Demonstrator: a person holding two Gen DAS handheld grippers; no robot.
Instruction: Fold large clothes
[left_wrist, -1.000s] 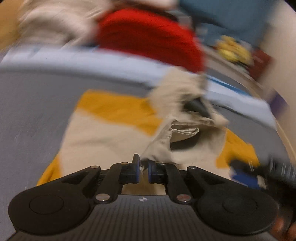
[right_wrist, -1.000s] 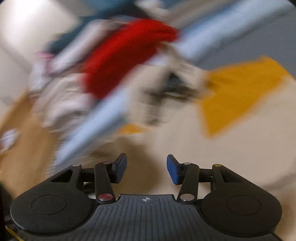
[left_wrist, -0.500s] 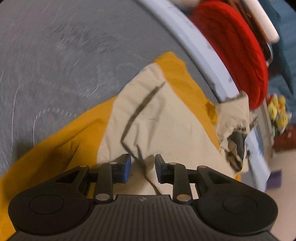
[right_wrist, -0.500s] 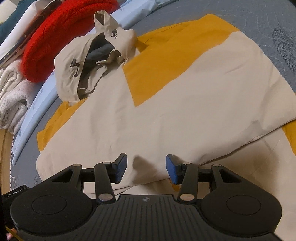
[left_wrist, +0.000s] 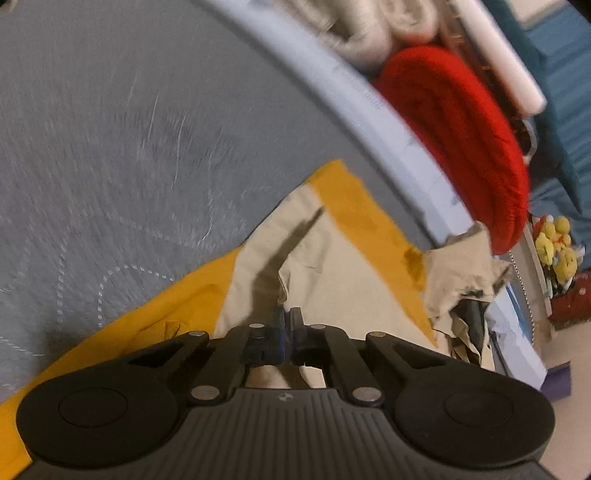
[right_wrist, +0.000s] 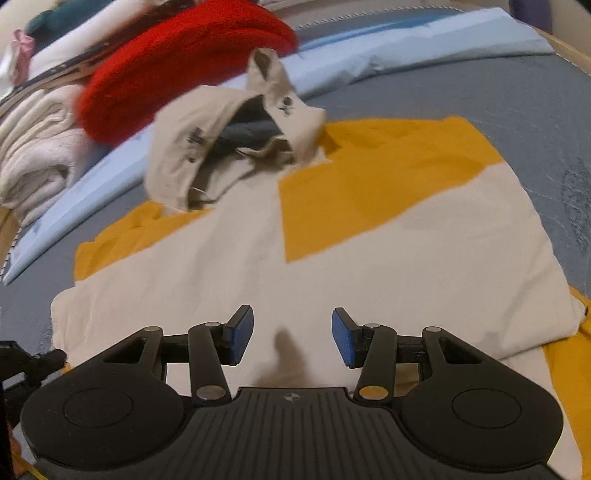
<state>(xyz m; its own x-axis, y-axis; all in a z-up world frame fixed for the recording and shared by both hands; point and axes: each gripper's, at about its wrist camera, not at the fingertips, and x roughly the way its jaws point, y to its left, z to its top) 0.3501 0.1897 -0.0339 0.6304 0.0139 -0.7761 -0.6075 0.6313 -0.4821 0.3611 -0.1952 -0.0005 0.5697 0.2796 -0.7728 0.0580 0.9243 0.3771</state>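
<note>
Fabric is already pinched in the left wrist view: the left claw has just closed on a raised crease of the beige-and-yellow jacket, which lies on the grey bed. Lift gently so only that layer follows.

From the right wrist, the right claw hovers half open, empty, over the jacket's beige panel; it should grasp the matching edge before both carry the fold towards the hood.
</note>
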